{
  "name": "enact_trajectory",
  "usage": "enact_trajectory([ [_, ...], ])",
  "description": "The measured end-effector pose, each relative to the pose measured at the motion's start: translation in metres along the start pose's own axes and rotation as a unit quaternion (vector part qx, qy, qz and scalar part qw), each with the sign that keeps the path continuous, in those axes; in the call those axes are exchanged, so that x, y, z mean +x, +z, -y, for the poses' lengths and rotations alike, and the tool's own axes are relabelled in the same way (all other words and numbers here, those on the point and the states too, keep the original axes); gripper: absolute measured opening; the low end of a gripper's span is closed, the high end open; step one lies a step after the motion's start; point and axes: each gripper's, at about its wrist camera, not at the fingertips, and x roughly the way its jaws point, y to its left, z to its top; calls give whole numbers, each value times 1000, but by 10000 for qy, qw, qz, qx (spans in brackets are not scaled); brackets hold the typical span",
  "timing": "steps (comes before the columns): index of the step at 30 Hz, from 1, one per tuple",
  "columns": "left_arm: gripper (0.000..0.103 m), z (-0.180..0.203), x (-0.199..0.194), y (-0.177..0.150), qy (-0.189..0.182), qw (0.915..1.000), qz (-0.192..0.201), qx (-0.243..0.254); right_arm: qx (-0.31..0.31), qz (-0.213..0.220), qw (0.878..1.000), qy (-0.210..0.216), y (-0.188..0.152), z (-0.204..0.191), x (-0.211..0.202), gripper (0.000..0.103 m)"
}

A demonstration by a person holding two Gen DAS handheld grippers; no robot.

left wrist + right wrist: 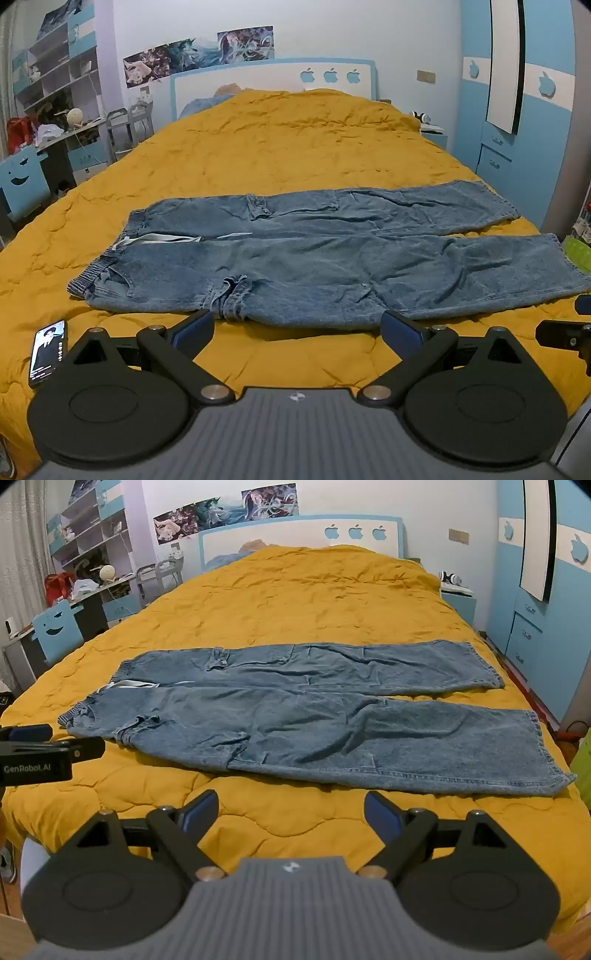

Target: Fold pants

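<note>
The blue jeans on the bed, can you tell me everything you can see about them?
The blue washed-denim pants lie spread flat and unfolded across the yellow quilted bedspread, gathered elastic waistband to the left, both leg hems to the right. The legs lie side by side, slightly apart near the hems. A white drawstring trails at the waist, flap pockets show on the legs, and the cloth is creased. Only the bedspread touches them.

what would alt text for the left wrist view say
Blue denim pants lie unfolded across a bed's yellow quilt, waistband left, legs side by side pointing right. The left tool is open near their front edge, holding nothing; a phone lies at lower left.
</note>
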Motion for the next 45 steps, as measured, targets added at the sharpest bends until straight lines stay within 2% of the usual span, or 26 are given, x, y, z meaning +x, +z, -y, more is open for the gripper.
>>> enact_trajectory([
  [29,103,-3,7,-6,-45,9999,-100,-89,42,-91,10000,-3,0,0,3,82],
  [45,103,-2,7,-5,-40,9999,-117,-110,73,-182,9997,160,0,-1,4,82],
])
